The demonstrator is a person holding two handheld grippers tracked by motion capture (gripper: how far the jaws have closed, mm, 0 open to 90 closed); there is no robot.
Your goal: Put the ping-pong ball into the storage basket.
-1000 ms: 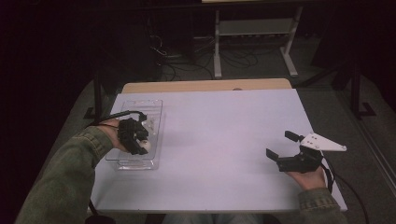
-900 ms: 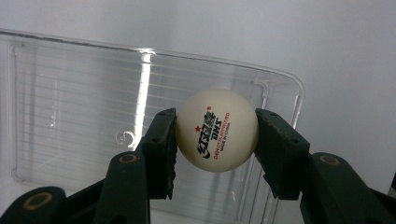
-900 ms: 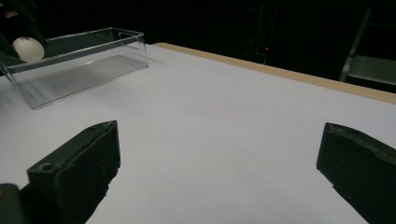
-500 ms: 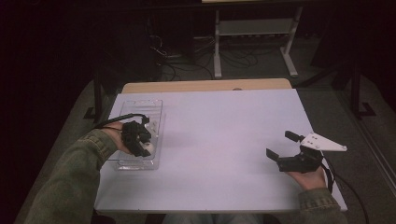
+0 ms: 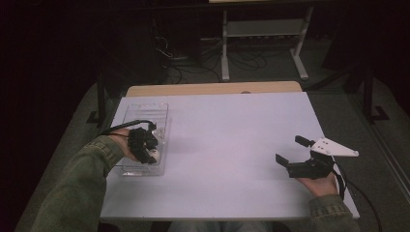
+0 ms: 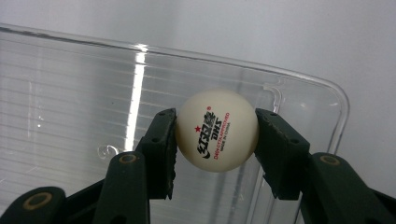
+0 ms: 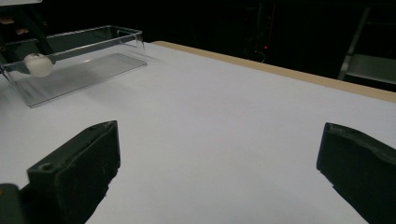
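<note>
The left tool (image 5: 151, 151) grips a white ball (image 6: 217, 129) between its two black jaws, one pad pressed on each side of it. The ball carries a red star and dark lettering on the side that faces the left gripper view's camera. It sits over the clear tray (image 6: 70, 93), close to one rounded corner of the tray; whether it touches the tray's floor cannot be told.

In the high view the tray (image 5: 145, 107) lies at the left side of the white counter (image 5: 232, 140), its long side running from near to far. The left tool is over the near half of the tray, with the ball (image 5: 153, 153) showing pale at its tip. A green sleeve (image 5: 80, 183) comes in from the near left.

The right tool (image 5: 291, 153) is at the near right of the counter, well apart from the tray. Its jaws stand wide apart with nothing between them. In the right gripper view they frame bare counter (image 7: 224, 121), and the tray (image 7: 93, 60) and ball (image 7: 38, 64) show farther off at the upper left.
</note>
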